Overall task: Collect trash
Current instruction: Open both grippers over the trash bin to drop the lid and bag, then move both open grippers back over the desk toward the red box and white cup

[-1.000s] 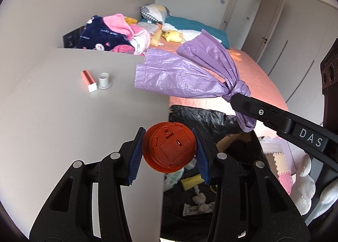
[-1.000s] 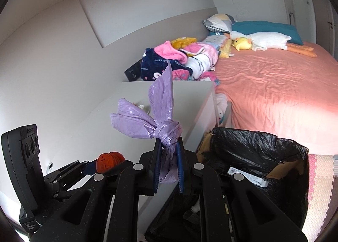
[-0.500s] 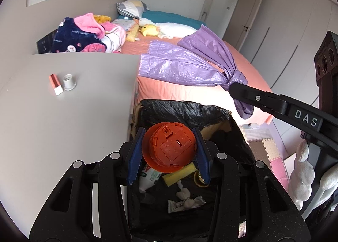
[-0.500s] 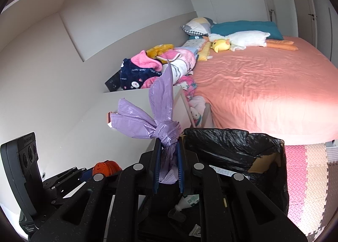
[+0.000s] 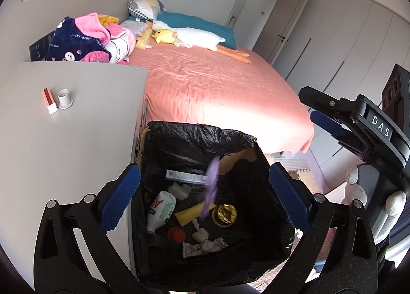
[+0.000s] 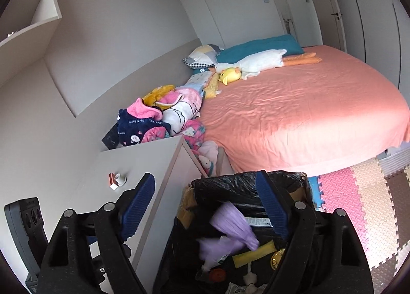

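A bin lined with a black bag (image 5: 194,135) (image 6: 230,186) stands between the grey table and the bed. My left gripper (image 5: 205,196) is open and empty above it. The orange round object (image 5: 176,234) (image 6: 217,273) lies at the bottom among other trash. My right gripper (image 6: 205,204) is open too, over the bin; it also shows at the right of the left wrist view (image 5: 323,109). The purple plastic bag (image 5: 211,189) (image 6: 230,232) is blurred, falling inside the bin.
On the grey table (image 5: 64,140) stand a small red-and-white box (image 5: 49,101) and a white cap (image 5: 65,96). A bed with a pink sheet (image 5: 217,89), plush toys and blankets (image 5: 84,40) lies behind. Foam floor mats (image 6: 358,204) are at the right.
Both grippers moved over the bin and opened. The orange object dropped from the left gripper into the bin, and the purple bag left the right gripper and is falling in.
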`<control>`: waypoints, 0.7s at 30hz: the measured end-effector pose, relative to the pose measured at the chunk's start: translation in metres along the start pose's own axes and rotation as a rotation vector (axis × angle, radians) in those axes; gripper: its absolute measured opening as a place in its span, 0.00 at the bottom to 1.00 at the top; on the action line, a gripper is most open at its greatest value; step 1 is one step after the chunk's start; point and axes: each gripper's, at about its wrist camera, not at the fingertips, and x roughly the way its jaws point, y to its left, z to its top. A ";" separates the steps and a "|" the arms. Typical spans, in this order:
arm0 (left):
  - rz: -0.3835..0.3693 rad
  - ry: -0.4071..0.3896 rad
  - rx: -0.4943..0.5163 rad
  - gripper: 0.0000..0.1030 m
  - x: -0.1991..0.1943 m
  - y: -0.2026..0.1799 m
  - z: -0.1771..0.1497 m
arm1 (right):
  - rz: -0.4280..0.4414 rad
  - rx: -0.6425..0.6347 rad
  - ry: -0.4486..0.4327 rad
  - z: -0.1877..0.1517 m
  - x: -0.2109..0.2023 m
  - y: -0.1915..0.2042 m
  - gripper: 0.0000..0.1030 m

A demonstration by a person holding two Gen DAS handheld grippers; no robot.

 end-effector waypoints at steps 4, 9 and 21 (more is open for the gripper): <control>0.003 -0.009 0.001 0.94 -0.004 0.002 -0.001 | 0.011 -0.008 0.011 -0.001 0.001 0.002 0.80; 0.023 -0.026 -0.010 0.94 -0.006 0.010 -0.001 | 0.025 -0.030 0.022 -0.002 0.008 0.012 0.80; 0.097 -0.042 -0.055 0.94 -0.011 0.048 -0.006 | 0.065 -0.071 0.078 -0.016 0.036 0.039 0.80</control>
